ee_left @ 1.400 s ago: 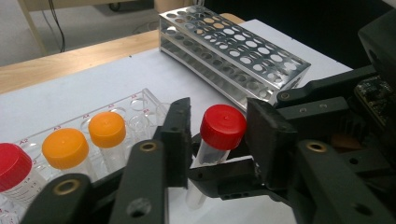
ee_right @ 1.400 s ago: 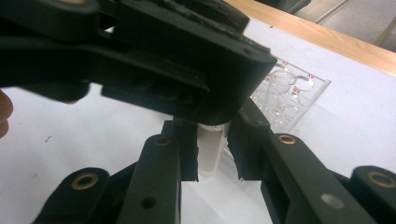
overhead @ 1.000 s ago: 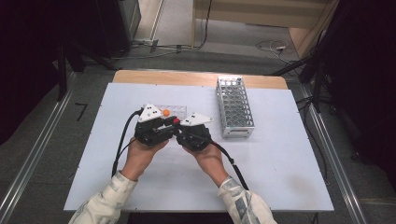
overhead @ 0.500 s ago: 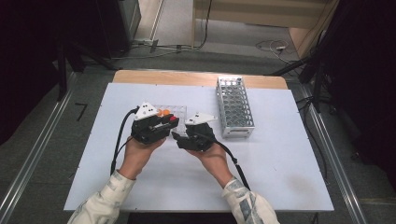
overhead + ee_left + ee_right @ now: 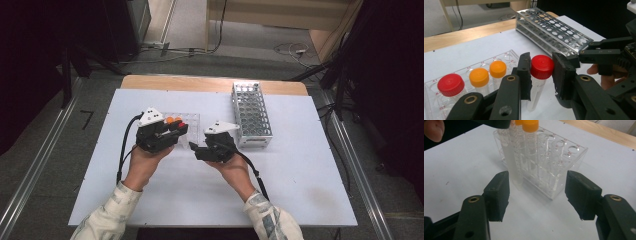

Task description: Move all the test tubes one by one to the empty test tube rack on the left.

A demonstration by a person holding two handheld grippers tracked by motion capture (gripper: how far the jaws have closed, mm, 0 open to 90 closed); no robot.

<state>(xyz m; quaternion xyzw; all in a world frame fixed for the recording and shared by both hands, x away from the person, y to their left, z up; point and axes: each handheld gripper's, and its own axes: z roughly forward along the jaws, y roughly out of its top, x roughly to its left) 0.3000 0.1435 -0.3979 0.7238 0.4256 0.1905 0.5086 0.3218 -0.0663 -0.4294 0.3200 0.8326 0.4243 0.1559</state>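
Observation:
My left gripper (image 5: 541, 75) is shut on the red cap of a clear tube (image 5: 541, 67), holding it upright just off the white table, beside the clear plastic rack (image 5: 509, 53). In the high view the left gripper (image 5: 177, 131) sits at the rack's (image 5: 192, 120) front left. My right gripper (image 5: 537, 195) has just been opening. Its jaws stand wide, level with the lower end of the held tube (image 5: 515, 167), which hangs just beyond them and touches neither pad. In the high view the right gripper (image 5: 194, 149) is a little right of the left one.
The clear rack holds two orange-capped tubes (image 5: 479, 77) (image 5: 498, 68) and a red-capped one (image 5: 451, 84). A metal tube rack (image 5: 251, 115) stands at the back right of the white table (image 5: 300, 170). The table's wooden far edge (image 5: 210, 83) runs behind.
The two grippers were pressed close together; the right one has opened its jaws and drawn away to the right. The left still holds the red-capped tube.

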